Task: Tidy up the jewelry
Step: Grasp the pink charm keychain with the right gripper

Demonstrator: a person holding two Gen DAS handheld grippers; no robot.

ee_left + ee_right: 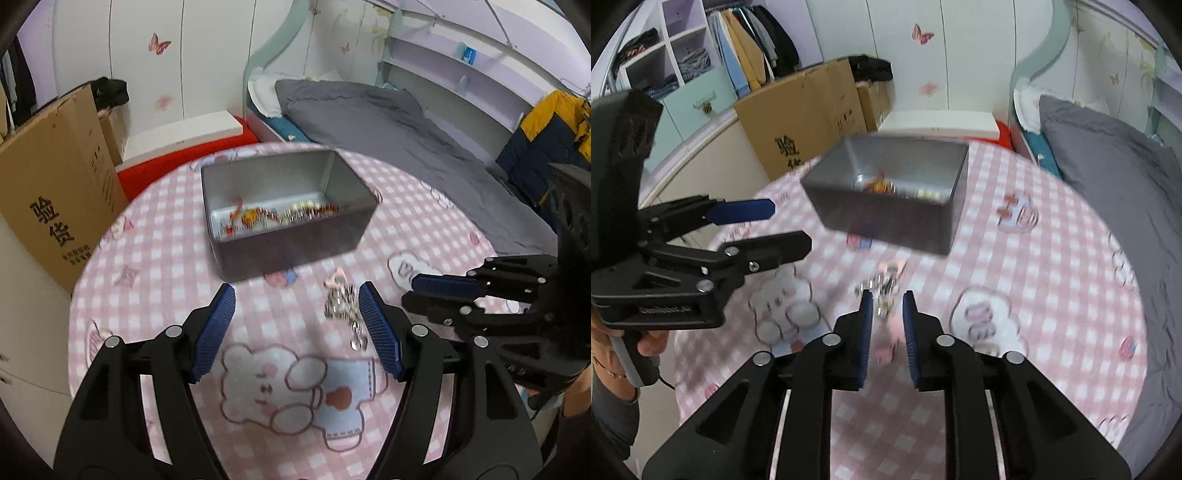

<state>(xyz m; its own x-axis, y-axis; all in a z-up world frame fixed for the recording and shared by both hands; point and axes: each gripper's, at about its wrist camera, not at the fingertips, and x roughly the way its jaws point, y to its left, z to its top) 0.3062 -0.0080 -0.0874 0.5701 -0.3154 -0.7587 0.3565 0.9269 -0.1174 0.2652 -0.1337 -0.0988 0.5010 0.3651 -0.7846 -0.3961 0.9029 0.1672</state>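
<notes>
A grey metal box [291, 242] stands on the round pink checked table [155, 273] and holds several colourful jewelry pieces [280, 216]. A silver chain piece [341, 306] lies on the cloth in front of the box. My left gripper [297, 302] is open above the table, its right finger beside the chain. My right gripper [887, 308] is open with a narrow gap, and the same silver chain [882, 286] lies just past its fingertips, blurred. The box also shows in the right wrist view [886, 218]. Each gripper shows in the other's view: right gripper [417, 291], left gripper [792, 225].
A large cardboard box [55, 192] stands left of the table. A bed with a grey cover [388, 122] lies behind and to the right. A red and white block [184, 147] sits behind the table. Wall shelves [480, 74] and a wardrobe [701, 55] surround the room.
</notes>
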